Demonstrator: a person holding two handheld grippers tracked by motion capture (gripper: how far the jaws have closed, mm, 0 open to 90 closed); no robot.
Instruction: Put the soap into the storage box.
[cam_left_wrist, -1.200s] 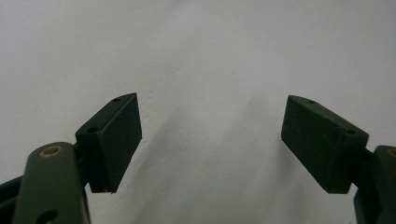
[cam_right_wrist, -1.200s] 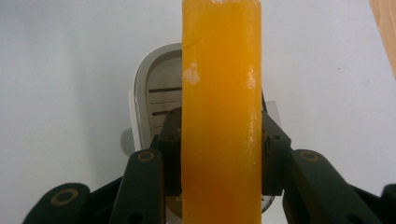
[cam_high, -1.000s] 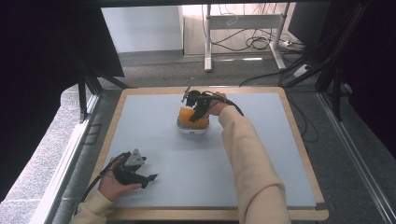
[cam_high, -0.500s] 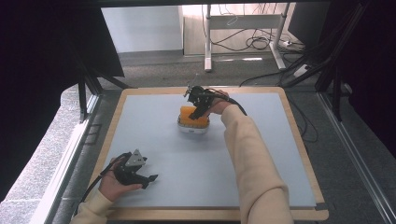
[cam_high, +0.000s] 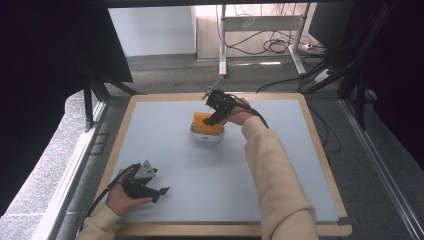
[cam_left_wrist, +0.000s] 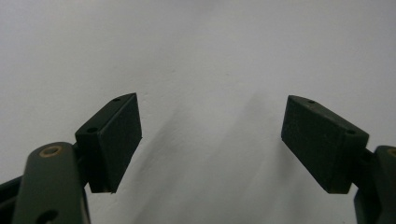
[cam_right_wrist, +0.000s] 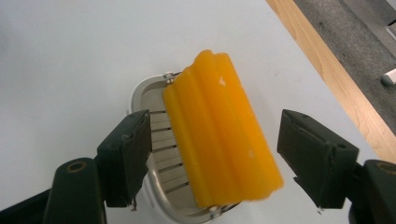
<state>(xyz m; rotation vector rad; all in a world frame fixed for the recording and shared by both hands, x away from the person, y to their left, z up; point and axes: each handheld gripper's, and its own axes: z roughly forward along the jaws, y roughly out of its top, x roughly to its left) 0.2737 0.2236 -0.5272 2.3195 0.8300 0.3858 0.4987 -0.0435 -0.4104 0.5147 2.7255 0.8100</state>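
Right tool (cam_right_wrist: 212, 158), jaws spread, straddles the ridged orange block (cam_right_wrist: 222, 130) on a slotted metal dish (cam_right_wrist: 161, 154); left tool (cam_high: 159, 191) gapes over bare grey counter (cam_high: 200, 180).

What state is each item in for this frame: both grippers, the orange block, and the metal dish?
Left gripper: open, nothing between its jaws, low over the bare mat near the front left.
Right gripper: open, jaws either side of the orange block, not touching it.
Orange block: lying tilted across the metal dish, ungripped.
Metal dish: upright on the mat, slotted insert showing, carrying the block.
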